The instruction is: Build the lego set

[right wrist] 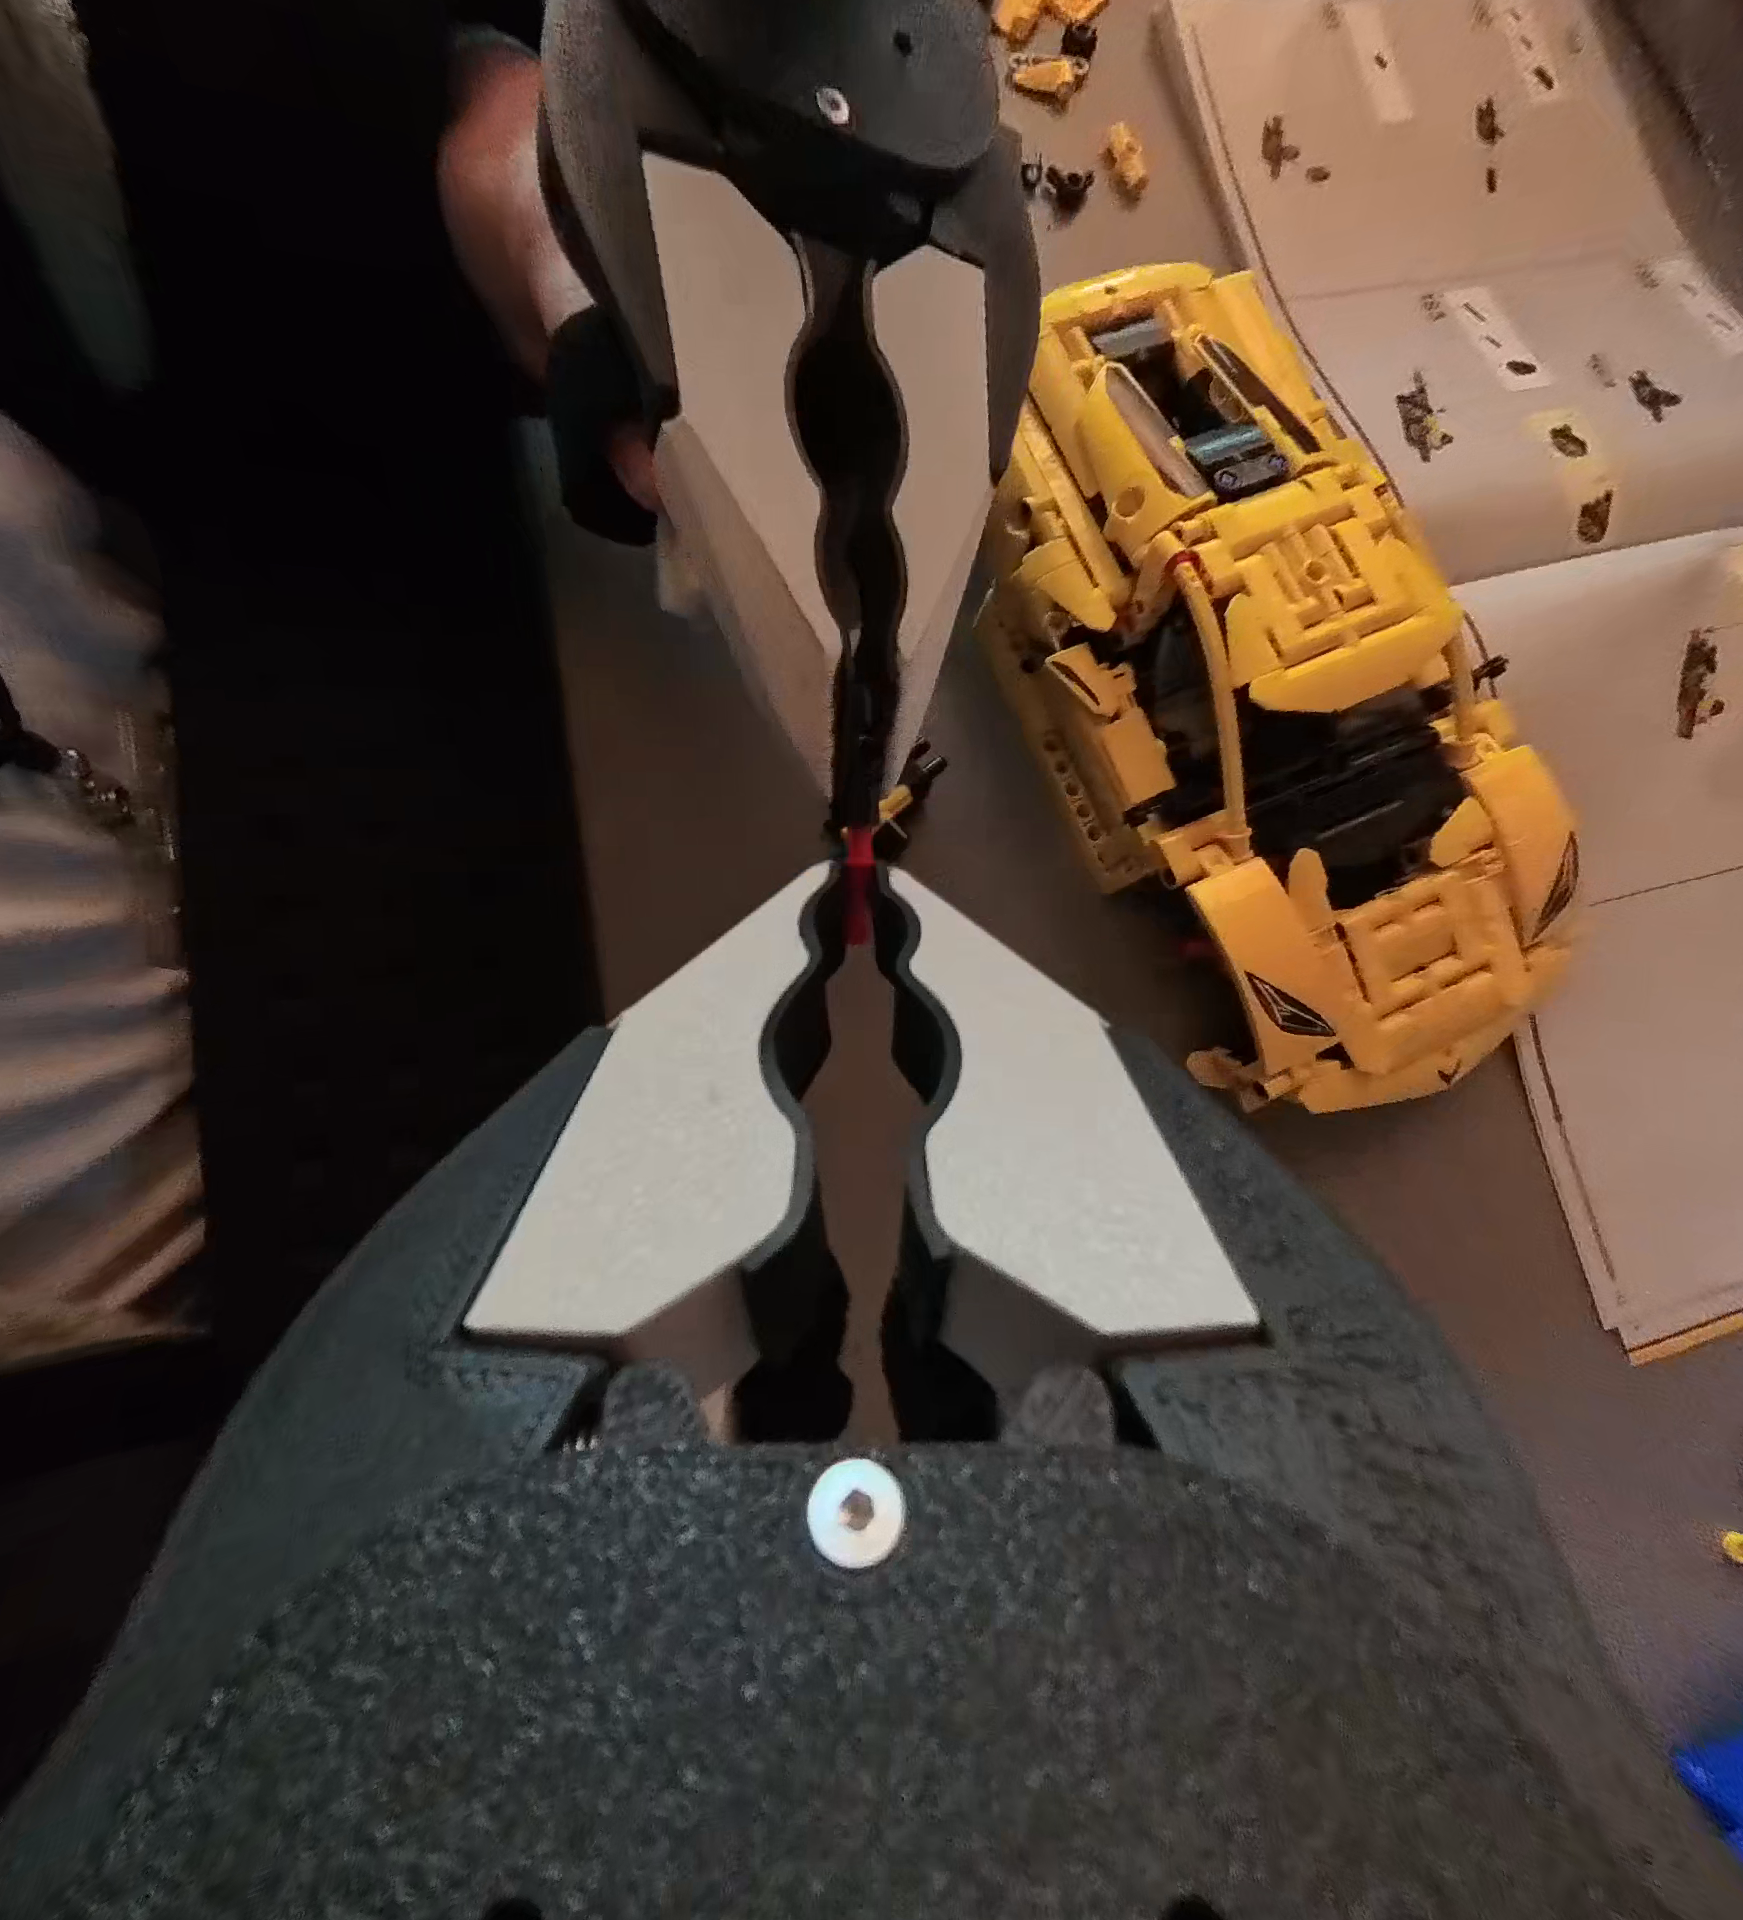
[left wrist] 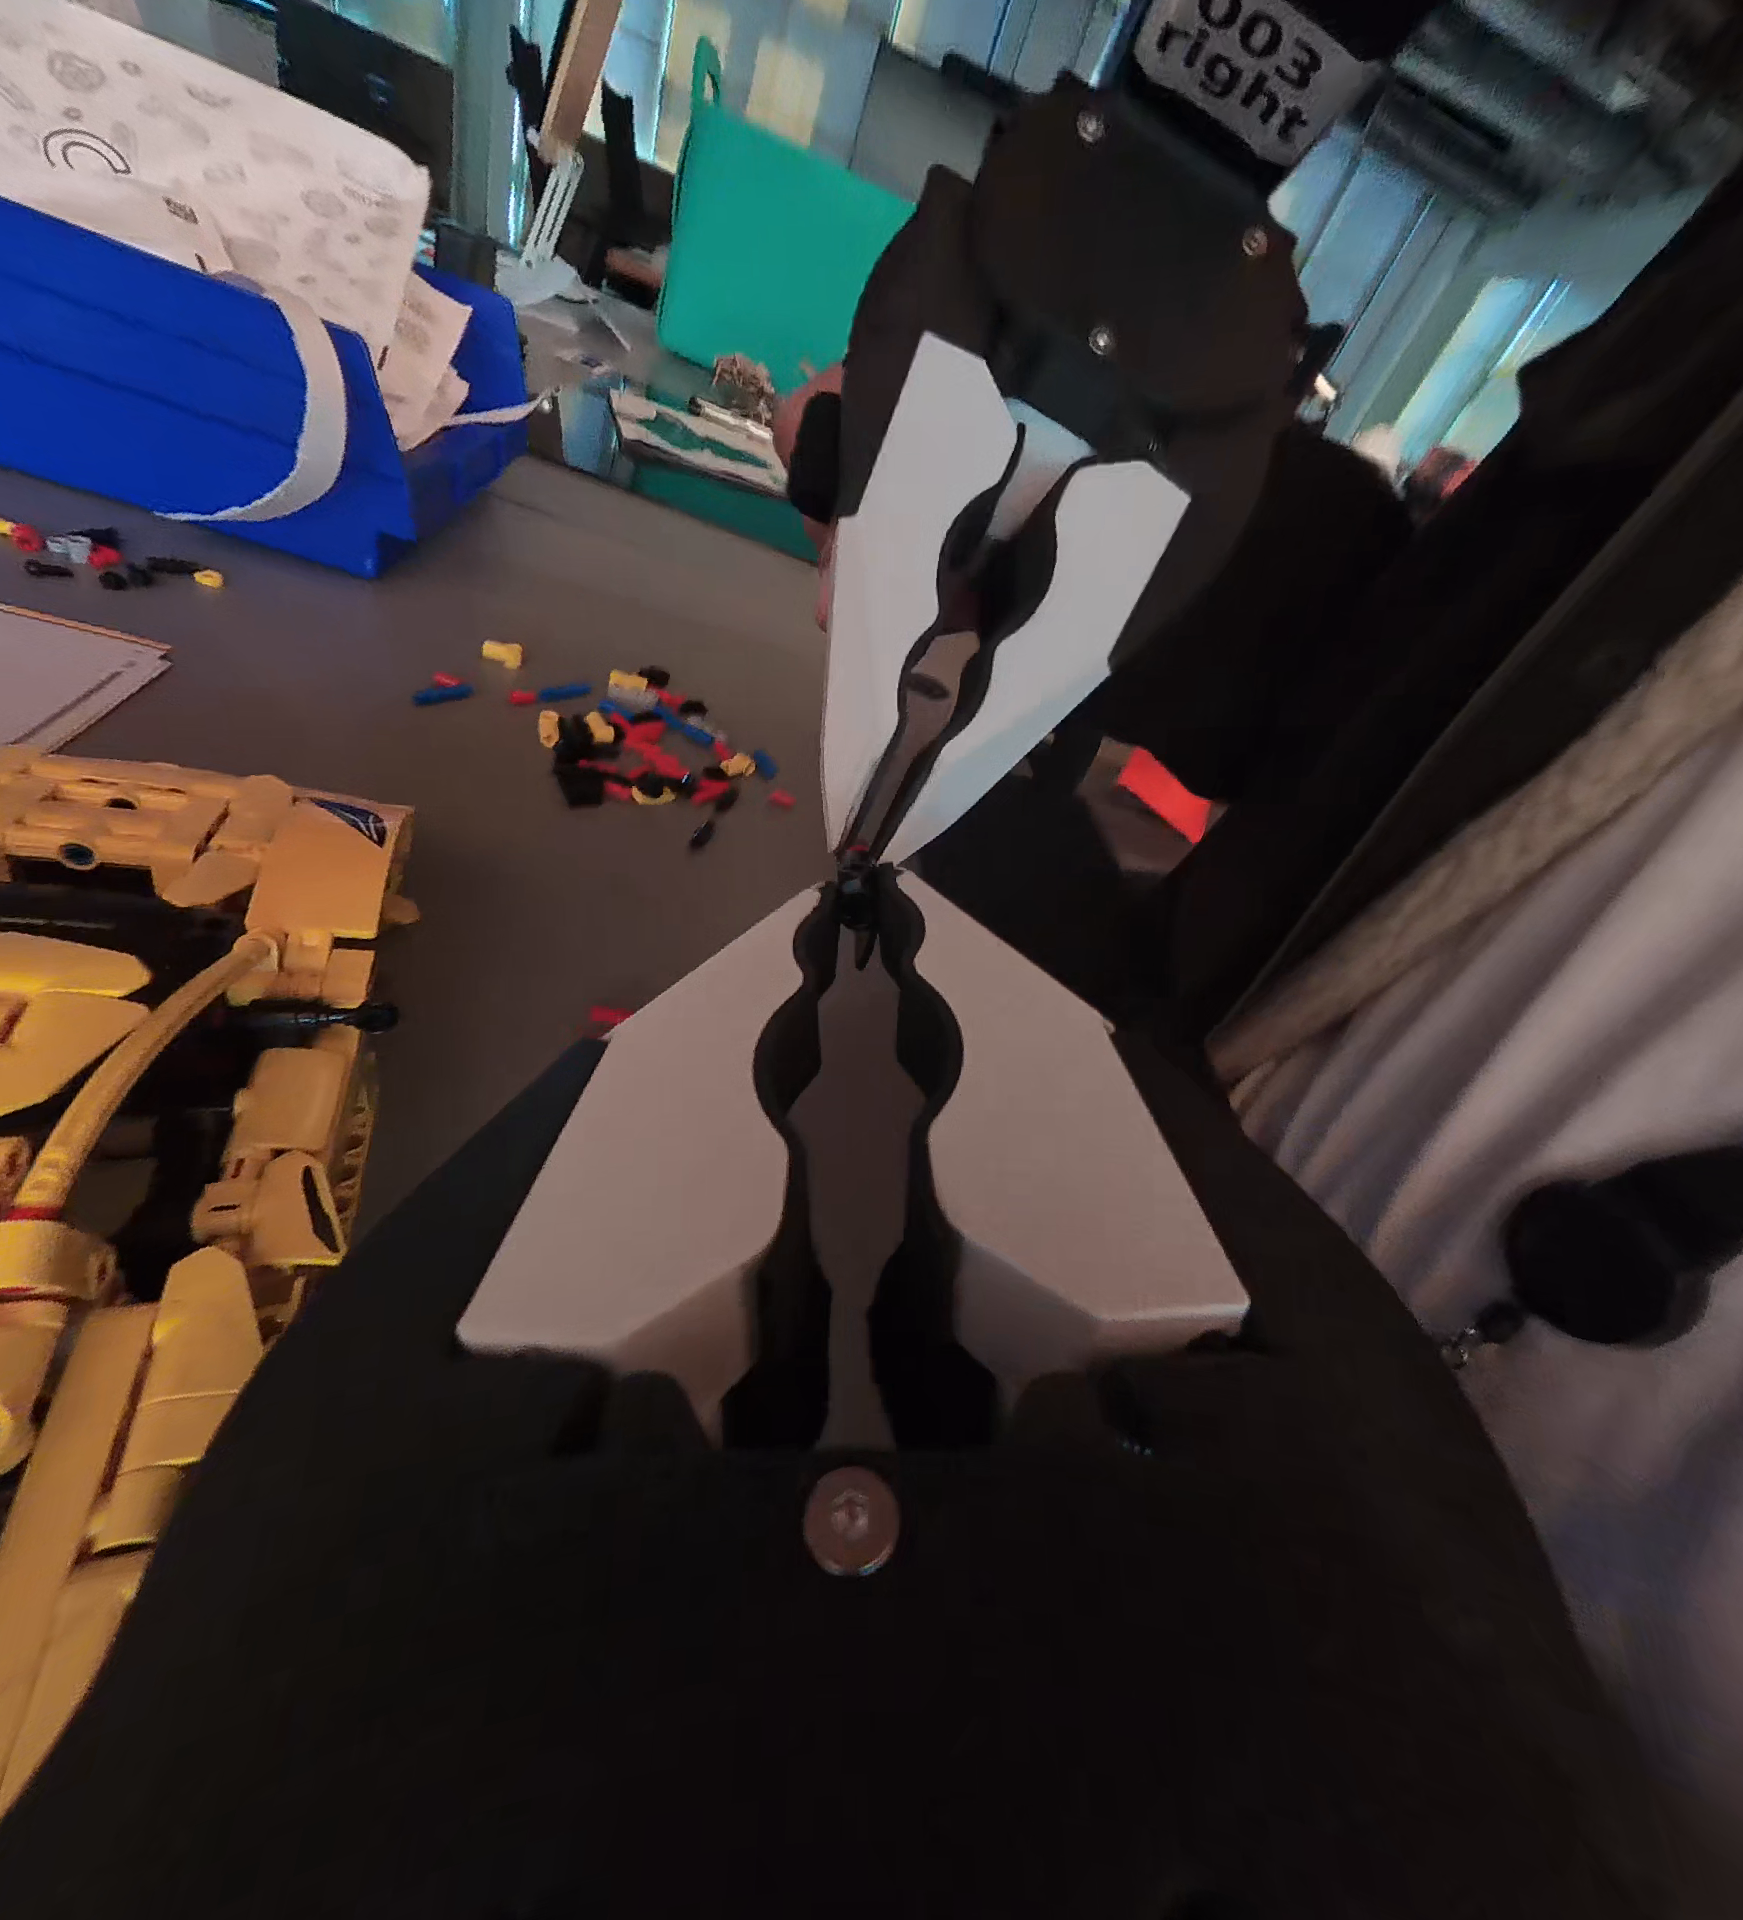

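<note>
Grippers left (left wrist: 856,914) and right (right wrist: 854,894) pinch small pieces tip-to-tip.

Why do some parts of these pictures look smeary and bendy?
Left wrist view: the curtain at the right is smeared by motion, and the yellow car looks soft near the edge. Right wrist view: the left side is streaked and dark, the yellow car is fairly sharp, and the booklet edges bow from the wide lens.

Both the left gripper (left wrist: 859,914) and right gripper (right wrist: 854,883) have grainy black bodies, flat white fingers (left wrist: 638,1164) with wavy black inner pads and a silver hex screw (right wrist: 854,1512) at the base.
</note>
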A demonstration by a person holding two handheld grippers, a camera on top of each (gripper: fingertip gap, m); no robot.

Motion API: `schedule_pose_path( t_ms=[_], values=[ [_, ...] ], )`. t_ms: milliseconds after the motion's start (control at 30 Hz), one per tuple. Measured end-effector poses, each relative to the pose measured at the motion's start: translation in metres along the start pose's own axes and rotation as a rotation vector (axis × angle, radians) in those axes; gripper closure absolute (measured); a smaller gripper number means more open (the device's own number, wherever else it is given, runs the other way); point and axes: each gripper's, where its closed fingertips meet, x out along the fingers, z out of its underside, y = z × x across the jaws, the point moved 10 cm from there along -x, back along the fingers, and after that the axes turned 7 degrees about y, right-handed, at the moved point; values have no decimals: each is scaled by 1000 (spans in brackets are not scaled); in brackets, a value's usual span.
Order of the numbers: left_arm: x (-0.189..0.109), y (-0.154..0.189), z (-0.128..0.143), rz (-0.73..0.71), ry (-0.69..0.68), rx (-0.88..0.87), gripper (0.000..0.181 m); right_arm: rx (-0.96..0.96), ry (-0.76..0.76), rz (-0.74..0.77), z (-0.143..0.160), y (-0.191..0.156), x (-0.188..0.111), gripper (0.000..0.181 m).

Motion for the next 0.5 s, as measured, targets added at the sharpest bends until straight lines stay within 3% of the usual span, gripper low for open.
schedule_pose_path(
  t_ms=[200,500],
  values=[
    [1,2,2,27,-36,8,174,58,63,-64,8,0,3,178],
    [10,5,10,-16,-159,88,174,111,40,-104,22,-1,11,178]
  ],
)
